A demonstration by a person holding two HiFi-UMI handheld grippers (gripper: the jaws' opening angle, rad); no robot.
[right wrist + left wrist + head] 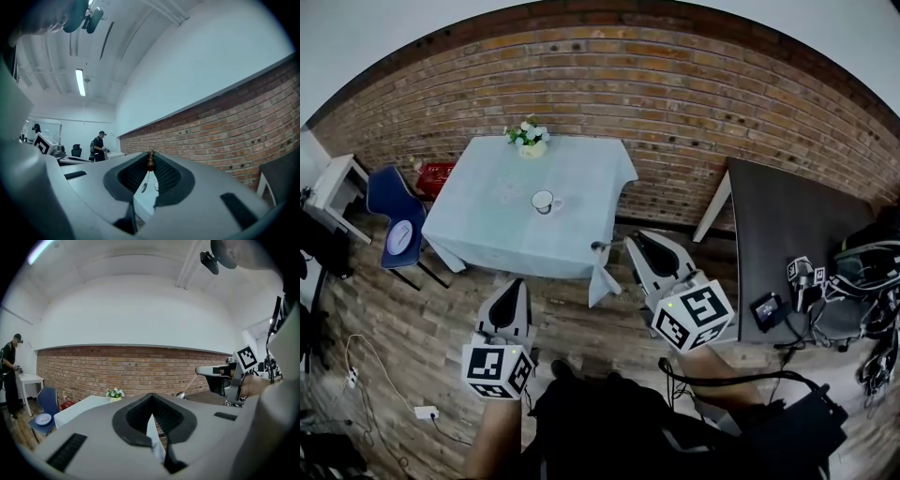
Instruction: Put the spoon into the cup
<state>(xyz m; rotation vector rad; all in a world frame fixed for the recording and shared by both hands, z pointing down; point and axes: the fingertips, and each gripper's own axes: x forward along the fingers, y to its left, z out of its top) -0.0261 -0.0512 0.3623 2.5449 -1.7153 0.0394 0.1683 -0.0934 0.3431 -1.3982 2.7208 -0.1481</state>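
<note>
Plainly, the slim silver spoon (pixel 144 187) ends in a brown knob.

This looks like an open lab or studio room. A long brick wall (pixel 609 66) crosses the top of the head view above a plank floor (pixel 384 309). One cloth-covered worktop (pixel 487 225) stands alone at centre; a dark desk (pixel 778 216) at the right carries cables and devices (pixel 806 277). A power strip (pixel 425 412) lies lower left. In the right gripper view a tube light (pixel 80 82) hangs upper left.
</note>
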